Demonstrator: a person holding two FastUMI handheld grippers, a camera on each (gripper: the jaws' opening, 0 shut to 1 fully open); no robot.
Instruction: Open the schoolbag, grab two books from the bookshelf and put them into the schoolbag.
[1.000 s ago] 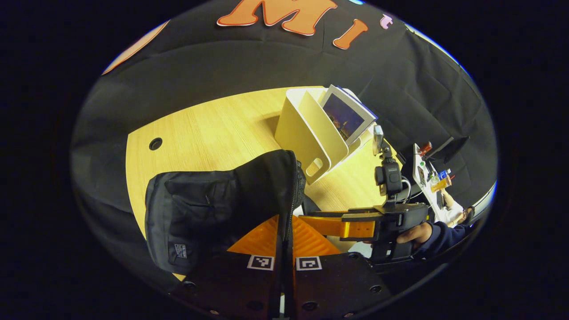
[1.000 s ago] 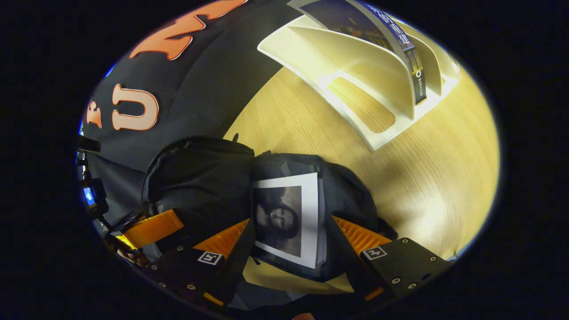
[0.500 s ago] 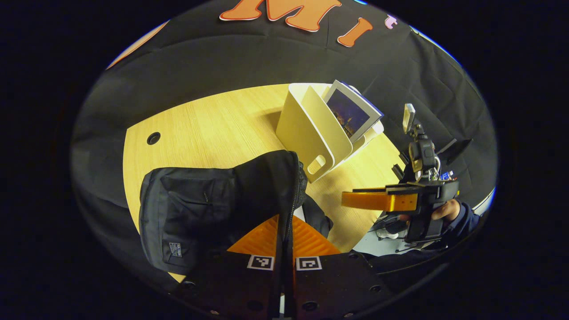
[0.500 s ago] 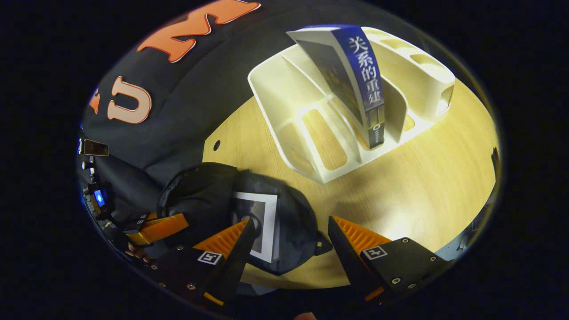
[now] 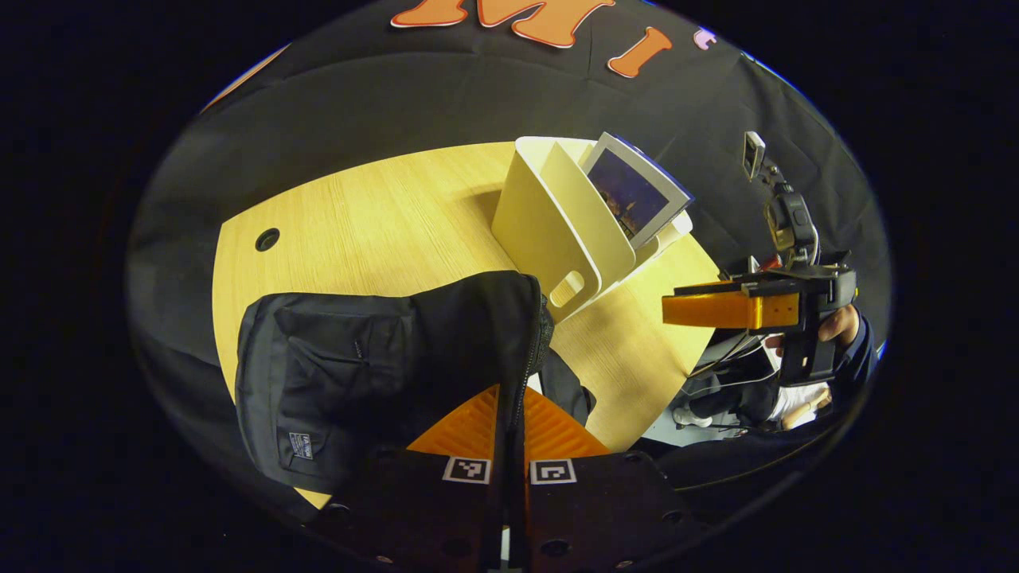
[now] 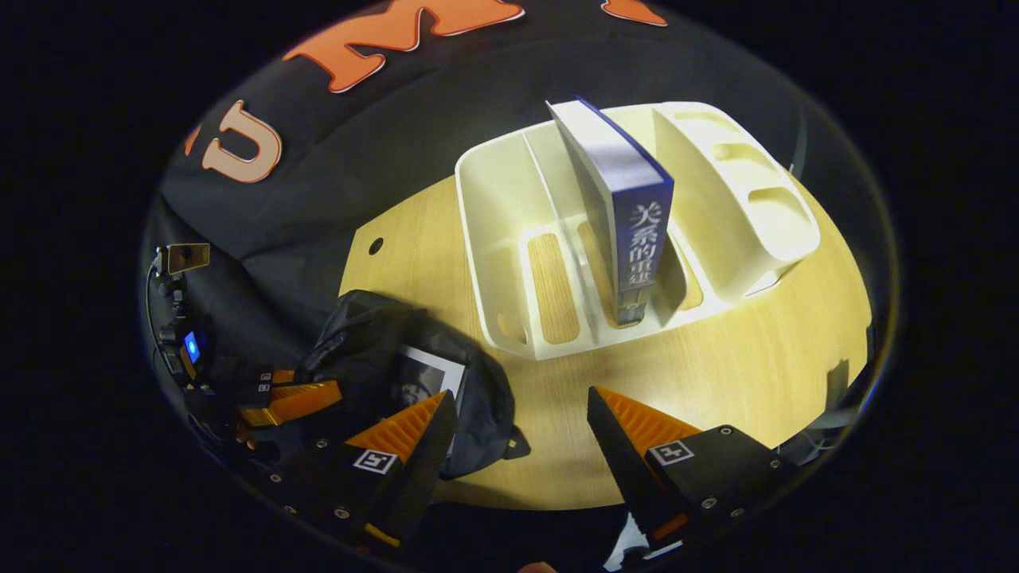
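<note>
Since the earlier frames, the right gripper (image 6: 517,434) has been drawn up and away from the schoolbag (image 6: 374,358), and its fingers are spread wide with nothing held between them. It is now aimed at the blue-spined book (image 6: 629,231) standing tilted in the white bookshelf (image 6: 764,223) farther along the table (image 6: 716,374), presumably so the second book can be fetched. The left gripper (image 5: 509,414) is closed on the schoolbag's zippered edge, apparently so the opening is kept spread for loading. A first book (image 6: 426,378) is seen lying inside the bag in the right gripper view; in the left gripper view the bag's closed outer face is presented instead, and the hand (image 5: 836,326) holding the right gripper is seen at the far right.
</note>
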